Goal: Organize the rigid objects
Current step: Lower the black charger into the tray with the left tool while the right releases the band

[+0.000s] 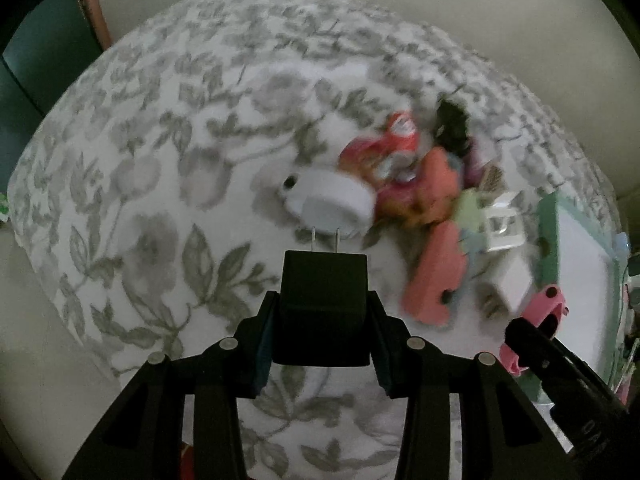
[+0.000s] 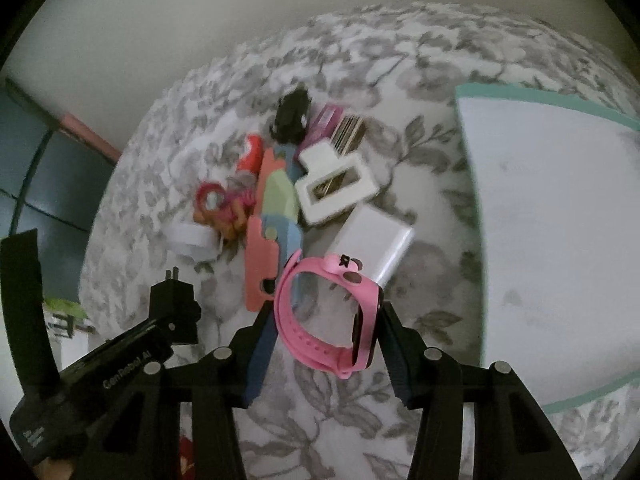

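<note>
a: left gripper (image 1: pixel 323 320) status?
b: jaws clamped on a black plug adapter (image 1: pixel 323 300), raised above the floral cloth (image 1: pixel 140 200).
a: right gripper (image 2: pixel 326 332)?
b: jaws gripping a pink watch (image 2: pixel 320 312), near the white charger block (image 2: pixel 370 240), left of the green-edged tray (image 2: pixel 560 240).

Below me the worktop (image 2: pixel 360 420) is covered with a white cloth printed with grey leaves and flowers. Heaped near its middle lie a white hair claw clip (image 2: pixel 334 188), a white charger block (image 2: pixel 372 242), a salmon-pink comb (image 2: pixel 262 258), a black clip (image 2: pixel 292 114) and a white round plug-in (image 1: pixel 334 206). A white board with a teal edge (image 2: pixel 560 240) lies flat to the right of the heap.
</note>
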Demonstrator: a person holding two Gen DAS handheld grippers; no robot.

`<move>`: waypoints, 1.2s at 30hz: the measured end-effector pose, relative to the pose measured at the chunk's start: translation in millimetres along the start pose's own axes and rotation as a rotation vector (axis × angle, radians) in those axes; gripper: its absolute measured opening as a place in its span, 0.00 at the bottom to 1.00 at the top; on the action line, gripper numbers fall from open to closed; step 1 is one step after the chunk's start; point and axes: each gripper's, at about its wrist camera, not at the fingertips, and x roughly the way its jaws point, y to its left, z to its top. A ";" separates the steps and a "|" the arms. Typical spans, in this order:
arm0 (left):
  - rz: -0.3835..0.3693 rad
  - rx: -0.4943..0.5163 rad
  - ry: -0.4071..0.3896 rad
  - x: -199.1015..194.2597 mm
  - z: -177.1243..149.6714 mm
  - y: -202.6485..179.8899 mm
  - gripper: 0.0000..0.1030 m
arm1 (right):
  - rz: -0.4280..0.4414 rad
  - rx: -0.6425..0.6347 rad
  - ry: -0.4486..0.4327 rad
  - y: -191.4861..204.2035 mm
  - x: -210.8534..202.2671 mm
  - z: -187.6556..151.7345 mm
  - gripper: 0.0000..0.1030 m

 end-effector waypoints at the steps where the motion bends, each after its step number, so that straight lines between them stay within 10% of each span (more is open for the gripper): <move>1: 0.000 0.013 -0.012 -7.4 3.4 -8.0 0.42 | 0.001 0.007 -0.013 -3.7 -6.4 1.8 0.51; 21: -0.066 0.255 -0.041 -12.4 11.1 -213.9 0.42 | -0.228 0.371 -0.137 -176.1 -71.3 42.4 0.51; 36: -0.103 0.369 -0.075 18.6 5.7 -291.1 0.42 | -0.437 0.445 -0.182 -239.0 -85.9 59.9 0.51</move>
